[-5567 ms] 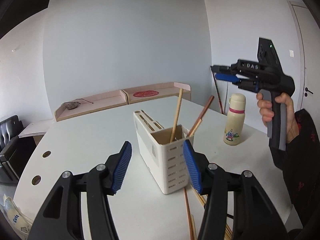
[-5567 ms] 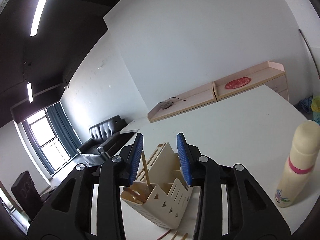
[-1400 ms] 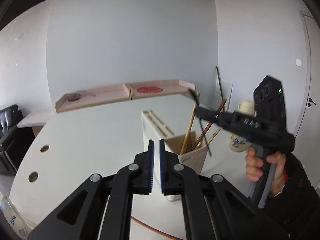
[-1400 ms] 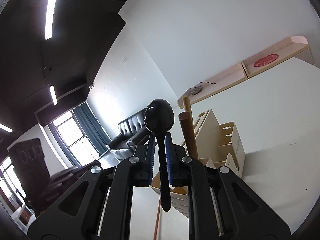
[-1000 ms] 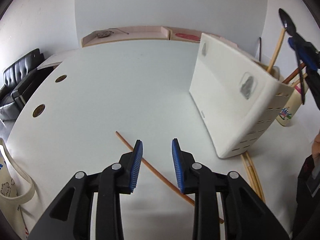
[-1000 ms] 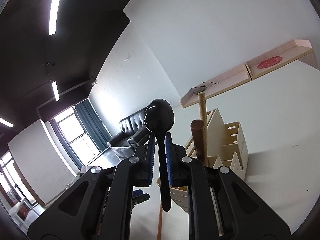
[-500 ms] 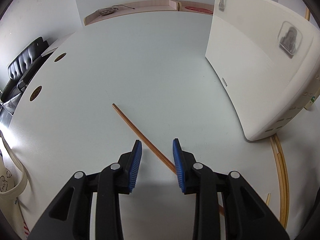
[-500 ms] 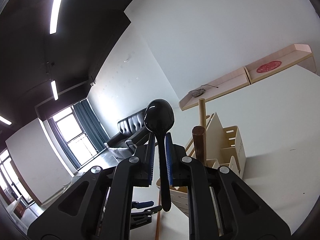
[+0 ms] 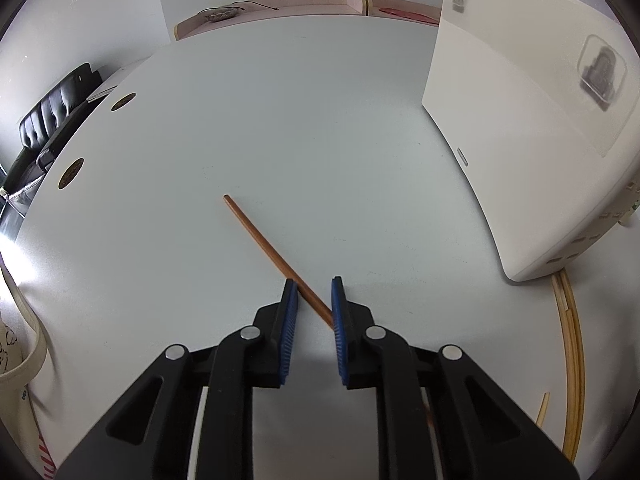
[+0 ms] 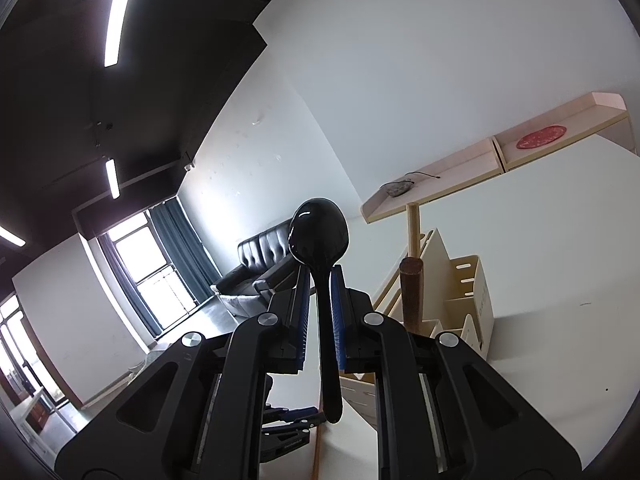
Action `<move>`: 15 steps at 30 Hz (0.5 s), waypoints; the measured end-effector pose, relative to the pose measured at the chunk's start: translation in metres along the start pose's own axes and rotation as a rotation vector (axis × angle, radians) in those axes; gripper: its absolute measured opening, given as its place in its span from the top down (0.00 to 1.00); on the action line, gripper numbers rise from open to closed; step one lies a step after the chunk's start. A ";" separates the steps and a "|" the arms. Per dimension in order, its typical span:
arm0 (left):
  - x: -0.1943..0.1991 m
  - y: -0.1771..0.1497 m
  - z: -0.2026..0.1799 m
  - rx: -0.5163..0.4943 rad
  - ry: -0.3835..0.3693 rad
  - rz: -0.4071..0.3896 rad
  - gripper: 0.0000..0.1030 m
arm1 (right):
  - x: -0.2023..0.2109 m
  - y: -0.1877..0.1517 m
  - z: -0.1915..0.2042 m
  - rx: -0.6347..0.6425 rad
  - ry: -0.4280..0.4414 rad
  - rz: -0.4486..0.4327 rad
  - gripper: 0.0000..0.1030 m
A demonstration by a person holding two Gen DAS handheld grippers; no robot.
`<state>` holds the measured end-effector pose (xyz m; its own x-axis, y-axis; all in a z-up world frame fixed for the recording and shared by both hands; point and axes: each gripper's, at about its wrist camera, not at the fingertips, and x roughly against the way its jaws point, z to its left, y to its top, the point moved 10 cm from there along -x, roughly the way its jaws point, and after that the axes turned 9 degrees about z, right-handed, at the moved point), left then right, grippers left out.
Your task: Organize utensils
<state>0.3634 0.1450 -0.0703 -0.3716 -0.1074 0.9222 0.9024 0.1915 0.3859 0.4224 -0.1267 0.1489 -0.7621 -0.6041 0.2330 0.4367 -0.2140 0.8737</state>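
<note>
A thin brown chopstick (image 9: pixel 260 236) lies slantwise on the white table (image 9: pixel 280 120). My left gripper (image 9: pixel 314 284) points down over its near end. Its jaws are closing with the chopstick between the blue pads, a gap still showing beside it. The white utensil holder (image 9: pixel 520 140) stands close on the right. My right gripper (image 10: pixel 320 276) is held level and is shut on a black spoon (image 10: pixel 319 236), bowl up. Behind it the holder (image 10: pixel 472 292) carries a dark wooden handle (image 10: pixel 411 292) and a pale one (image 10: pixel 413 228).
Pale bamboo chopsticks (image 9: pixel 572 360) lie on the table by the holder's near corner. Two round holes (image 9: pixel 71 168) mark the table's left rim. A cloth bag (image 9: pixel 16 360) hangs off the left edge. A black sofa (image 9: pixel 44 120) stands beyond.
The left gripper has come down over the brown chopstick's near end and its jaws have narrowed around it. The right gripper keeps still with the spoon.
</note>
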 end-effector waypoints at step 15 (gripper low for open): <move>0.022 0.006 0.002 0.021 -0.029 -0.096 0.95 | 0.003 0.003 -0.001 0.014 0.003 -0.005 0.90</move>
<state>0.3604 0.1455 -0.0476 -0.4628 -0.0979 0.8811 0.8576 0.2021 0.4729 0.4220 -0.1295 0.1520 -0.7627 -0.6054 0.2277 0.4266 -0.2063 0.8806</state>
